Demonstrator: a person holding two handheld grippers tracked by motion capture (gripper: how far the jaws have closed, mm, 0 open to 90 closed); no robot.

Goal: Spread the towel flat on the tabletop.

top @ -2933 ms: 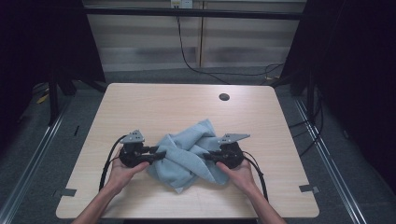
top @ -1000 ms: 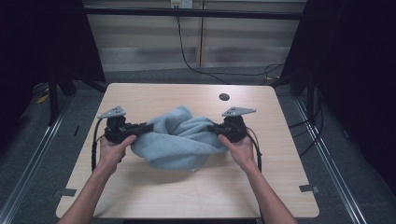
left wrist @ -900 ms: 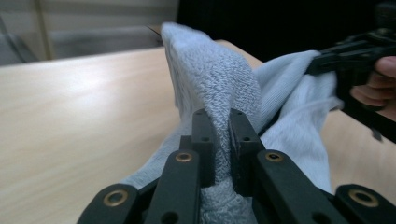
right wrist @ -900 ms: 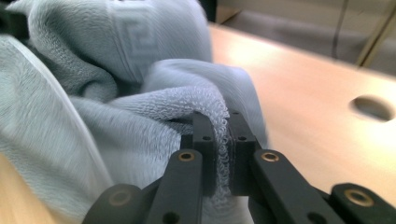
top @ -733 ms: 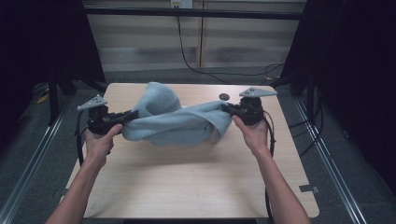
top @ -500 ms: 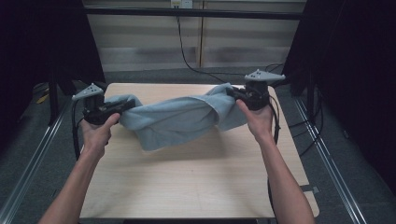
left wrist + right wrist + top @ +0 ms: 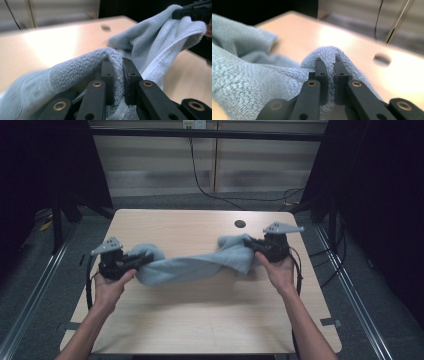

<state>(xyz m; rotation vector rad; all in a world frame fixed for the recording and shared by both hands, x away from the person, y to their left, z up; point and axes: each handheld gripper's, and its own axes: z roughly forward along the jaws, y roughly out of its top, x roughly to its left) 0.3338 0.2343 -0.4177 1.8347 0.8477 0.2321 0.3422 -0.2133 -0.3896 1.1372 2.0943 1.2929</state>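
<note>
The high view looks forward and down from above the person's side of the table (image 7: 210, 320), taking in its whole top. Each gripper view sits low and very close behind its own jaws, looking level across the table. All three views share the towel (image 7: 195, 265) (image 7: 155, 42) (image 7: 242, 75) and the round hole (image 7: 240, 224) (image 7: 106, 27) (image 7: 382, 59) near the far edge.
</note>
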